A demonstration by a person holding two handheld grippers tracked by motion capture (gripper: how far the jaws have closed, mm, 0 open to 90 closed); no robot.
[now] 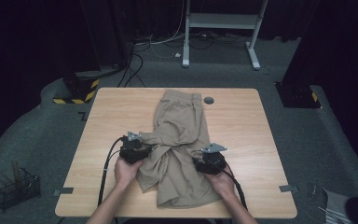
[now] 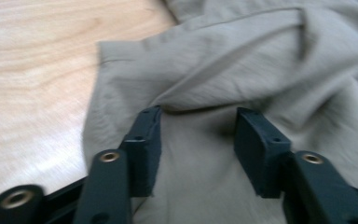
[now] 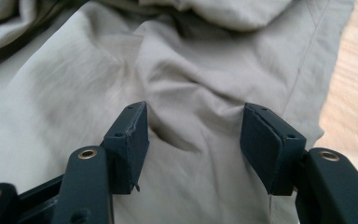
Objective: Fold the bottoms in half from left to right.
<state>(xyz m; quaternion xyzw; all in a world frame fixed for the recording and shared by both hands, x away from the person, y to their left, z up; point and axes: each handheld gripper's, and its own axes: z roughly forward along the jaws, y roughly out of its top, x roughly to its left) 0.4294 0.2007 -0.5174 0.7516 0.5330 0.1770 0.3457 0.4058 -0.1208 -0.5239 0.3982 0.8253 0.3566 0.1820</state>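
1. Left of the scene, on the grey floor beside the table, a black wire basket [image 1: 17,190] stands with a few sticks in it, and farther off a yellow-and-black striped block [image 1: 77,90] lies by the table's far left corner
2. On the wooden table [image 1: 242,135] a pair of khaki shorts [image 1: 177,140] lies down the middle, waistband at the far edge, legs reaching to the near edge, the cloth bunched and creased across its middle
3. At the shorts' left edge, the left gripper [image 1: 144,148] sits in the person's left hand [image 1: 126,170], its cable trailing back to the near edge
4. From the left gripper view, its two black jaws stand apart with a raised fold of the shorts [image 2: 223,79] between them; the pads rest on the cloth but do not pinch it, and bare table [image 2: 37,60] shows to the left
5. At the shorts' right edge, the right gripper [image 1: 204,158] is held in the right hand [image 1: 221,182], level with the left one and a little nearer
6. From the right gripper view, its jaws stand wide apart over a soft wrinkle of the shorts [image 3: 191,84], the tips down on the fabric without clamping it; a seam runs along the right, with table [image 3: 354,79] beyond
7. Near the far edge, just right of the waistband, a small dark round grommet [image 1: 209,100] is set in the tabletop
8. Beyond the table, a white stand [image 1: 221,23] rises from the floor among loose cables [image 1: 137,60]
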